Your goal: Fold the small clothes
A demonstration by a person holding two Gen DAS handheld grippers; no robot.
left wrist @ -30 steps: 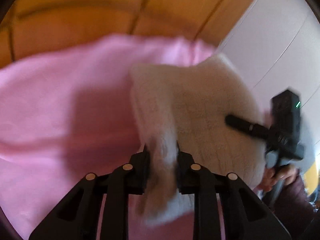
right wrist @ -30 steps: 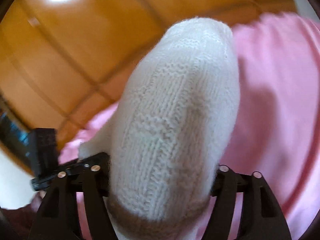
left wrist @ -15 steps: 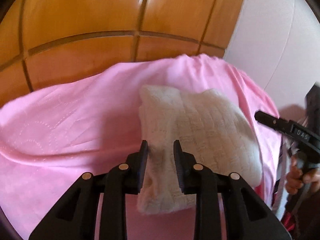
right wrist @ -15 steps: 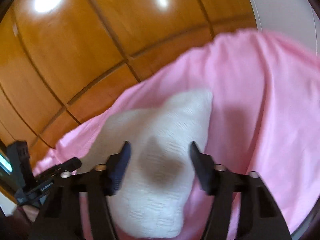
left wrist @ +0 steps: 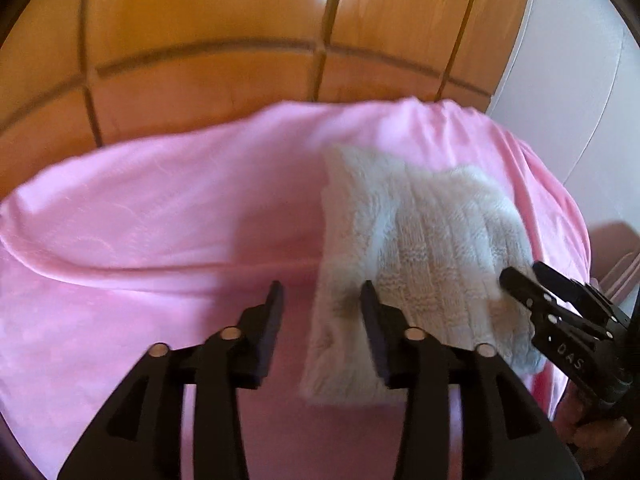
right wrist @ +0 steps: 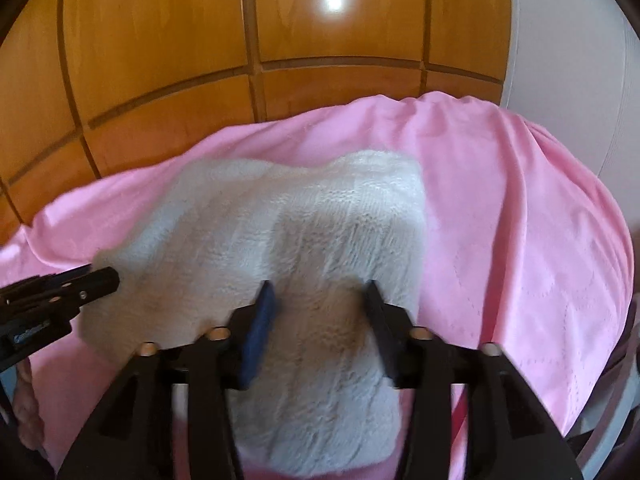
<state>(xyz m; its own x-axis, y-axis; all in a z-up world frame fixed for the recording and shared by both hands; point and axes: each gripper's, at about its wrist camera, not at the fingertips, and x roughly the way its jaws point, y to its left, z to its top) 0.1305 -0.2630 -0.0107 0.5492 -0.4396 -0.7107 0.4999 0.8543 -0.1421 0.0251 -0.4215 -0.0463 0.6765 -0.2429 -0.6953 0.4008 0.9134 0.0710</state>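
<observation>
At nine o'clock in your left wrist view there is only the smooth pink cloth cover (left wrist: 140,216), which drapes over a surface I cannot identify, with orange-brown wooden panels (left wrist: 200,40) behind it at twelve o'clock. Your left gripper (left wrist: 320,304) sits at six o'clock; its jaws are spreading apart and pinch nothing, although the left border of the white knitted woollen garment (left wrist: 420,248) lies partly between them. The garment rests flat on the cover, from the centre toward three o'clock.

In your right wrist view, the left gripper comes in at nine o'clock beside the garment's left end. Your right gripper (right wrist: 318,300) is at six o'clock, above the garment's near half; its jaws are also spreading and do not press the wool.

I judge that one fold is laid and both hands are releasing. The next move calls for you to choose a free edge, take it with both jaws, and bring it across evenly so the knit does not bunch.
</observation>
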